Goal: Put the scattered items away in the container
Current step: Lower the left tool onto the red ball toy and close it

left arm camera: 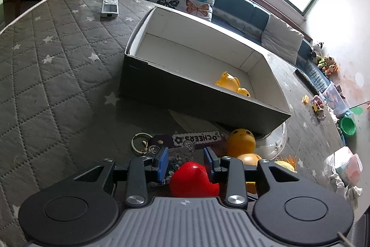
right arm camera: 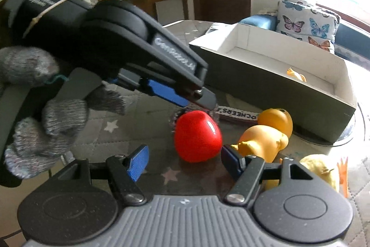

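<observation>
The left gripper (left arm camera: 186, 157) hangs low over the red heart-shaped toy (left arm camera: 193, 178), its blue pads spread with a gap on either side of the toy, so it grips nothing; it seems poised that way to close on the heart. The right gripper (right arm camera: 182, 157) waits just behind the same toy, spread wide as well and holding nothing, perhaps keeping out of the way. The open cardboard box (left arm camera: 201, 96) sits just beyond, with one yellow rubber toy (left arm camera: 232, 83) already inside against the near wall. Outside, right by that wall, lie an orange rubber duck (right arm camera: 268, 133), a "CHEERS" tag (left arm camera: 196, 138), a keyring (left arm camera: 141, 142) and a yellow plush chick (right arm camera: 321, 171). The box's near wall stands tall, so anything carried in must clear its rim; the quilted grey table cover (left arm camera: 57, 61) to the left offers free room.
</observation>
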A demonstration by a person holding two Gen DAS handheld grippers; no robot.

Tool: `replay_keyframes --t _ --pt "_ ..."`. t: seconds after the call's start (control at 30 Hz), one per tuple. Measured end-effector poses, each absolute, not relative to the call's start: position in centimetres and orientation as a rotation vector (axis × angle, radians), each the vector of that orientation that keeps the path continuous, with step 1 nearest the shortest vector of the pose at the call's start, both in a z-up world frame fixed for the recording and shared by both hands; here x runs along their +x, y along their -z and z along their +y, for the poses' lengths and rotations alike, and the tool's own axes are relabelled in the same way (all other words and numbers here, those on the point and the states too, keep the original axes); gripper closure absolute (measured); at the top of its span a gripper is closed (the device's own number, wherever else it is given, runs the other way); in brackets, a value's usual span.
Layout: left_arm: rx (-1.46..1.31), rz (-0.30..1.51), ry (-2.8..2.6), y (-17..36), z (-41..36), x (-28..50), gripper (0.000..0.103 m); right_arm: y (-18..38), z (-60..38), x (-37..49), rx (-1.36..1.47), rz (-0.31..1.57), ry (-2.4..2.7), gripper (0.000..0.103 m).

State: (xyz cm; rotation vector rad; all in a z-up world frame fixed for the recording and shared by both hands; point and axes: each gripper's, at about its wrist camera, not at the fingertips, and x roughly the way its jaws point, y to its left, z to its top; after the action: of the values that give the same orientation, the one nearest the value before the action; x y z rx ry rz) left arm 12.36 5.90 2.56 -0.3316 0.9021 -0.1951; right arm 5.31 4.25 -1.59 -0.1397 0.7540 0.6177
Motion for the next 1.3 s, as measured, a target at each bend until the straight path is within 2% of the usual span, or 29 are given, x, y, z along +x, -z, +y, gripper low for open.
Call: replay_keyframes --t 0.23,0.37,0.5,1.0,1.07,1.3 --pt "-0.345 0.904 0.199 -2.7 5.8 12.1 0.067 2.8 5.0 6.3 -0.154 0.775 -0.593 0.034" --pt "-0.356 0.912 0.207 -2.8 5.6 12.0 0.067 3.2 5.4 7.0 -0.155 0.780 -0.582 0.042" --pt "-0.381 0.933 0.207 -2.6 5.5 12.1 0.067 3.4 5.7 7.1 -0.162 0.774 -0.577 0.045" --pt "-0.412 0.948 0.172 -2.2 6.0 11.1 0.066 3.6 6.1 6.4 -0.189 0.761 -0.580 0.047" --pt "-0.417 0.946 0.167 -2.3 6.0 10.9 0.065 3.6 6.1 6.3 -0.193 0.758 -0.581 0.050" --pt "-0.492 0.939 0.126 -2.0 6.3 10.4 0.061 3.6 6.1 6.1 -0.171 0.755 -0.578 0.050"
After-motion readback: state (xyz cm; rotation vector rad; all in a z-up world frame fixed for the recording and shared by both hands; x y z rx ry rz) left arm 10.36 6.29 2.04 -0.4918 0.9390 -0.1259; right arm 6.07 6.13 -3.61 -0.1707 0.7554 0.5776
